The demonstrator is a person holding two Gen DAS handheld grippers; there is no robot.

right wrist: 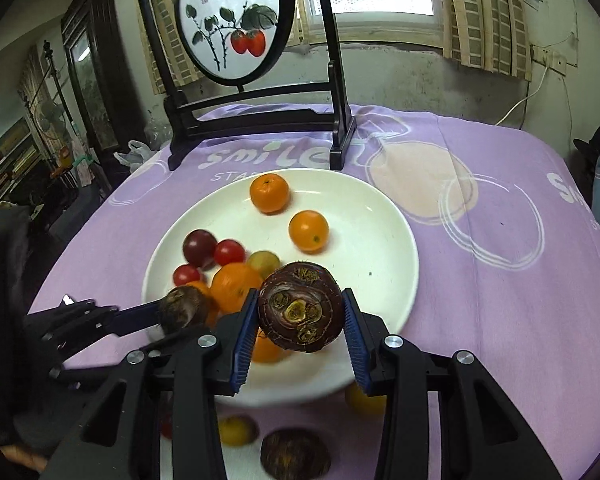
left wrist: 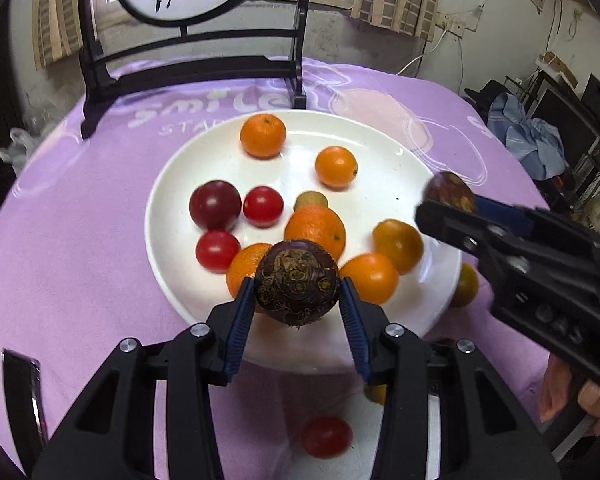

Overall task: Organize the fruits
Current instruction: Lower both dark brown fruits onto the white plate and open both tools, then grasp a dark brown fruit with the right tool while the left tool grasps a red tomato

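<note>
A white plate (left wrist: 380, 168) on the purple cloth holds several oranges (left wrist: 263, 136), red tomatoes (left wrist: 263, 206) and a dark plum (left wrist: 215, 205). My left gripper (left wrist: 298, 300) is shut on a dark brown water chestnut (left wrist: 298, 286), held above the plate's near edge. My right gripper (right wrist: 300, 314) is shut on another water chestnut (right wrist: 300, 306) above the plate's (right wrist: 380, 224) near right part. The right gripper also shows in the left wrist view (left wrist: 450, 200), and the left gripper in the right wrist view (right wrist: 180, 312). Loose fruits lie on the cloth near me: a tomato (left wrist: 326, 436), a yellow fruit (right wrist: 236, 430), a water chestnut (right wrist: 294, 454).
A black wooden stand with a round painted screen (right wrist: 232, 20) stands on the table behind the plate. A yellowish fruit (left wrist: 466, 284) lies beside the plate's right rim. Purple cloth (right wrist: 480, 280) stretches to the right. Furniture and clutter surround the table.
</note>
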